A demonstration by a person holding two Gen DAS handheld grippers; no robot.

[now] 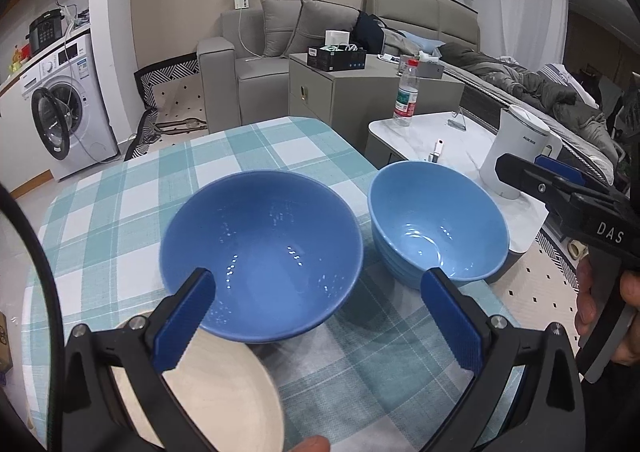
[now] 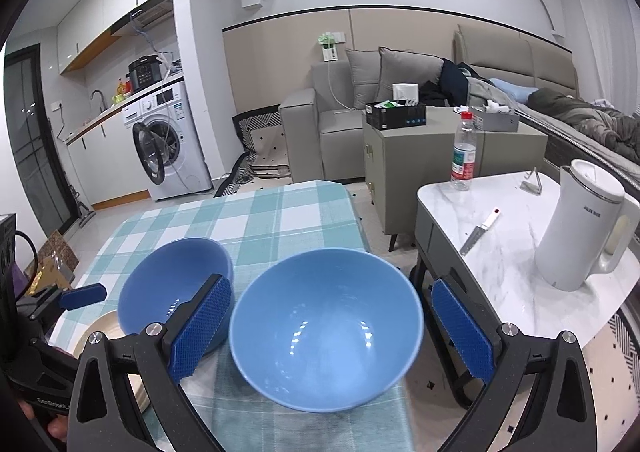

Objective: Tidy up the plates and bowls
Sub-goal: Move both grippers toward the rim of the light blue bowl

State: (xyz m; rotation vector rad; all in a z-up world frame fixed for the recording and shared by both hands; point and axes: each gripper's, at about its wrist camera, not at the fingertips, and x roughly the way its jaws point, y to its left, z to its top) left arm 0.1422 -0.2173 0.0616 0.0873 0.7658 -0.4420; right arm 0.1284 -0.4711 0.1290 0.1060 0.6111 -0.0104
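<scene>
Since both bowls sit apart on the checked worktop (image 1: pixel 132 188), sorting looks barely begun; stacking them is left. The left tongs (image 1: pixel 316 312) gape wide, empty, framing the darker blue bowl (image 1: pixel 260 264) at frame centre. The right tongs (image 2: pixel 332 328) stand equally open, empty, around the lighter, glossy ribbed bowl (image 2: pixel 326 336). A cream plate (image 1: pixel 224 404), smooth and round, lies lower left.

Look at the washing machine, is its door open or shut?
Open. The washing machine has its round door swung out from the front, and the left wrist view shows the same.
</scene>
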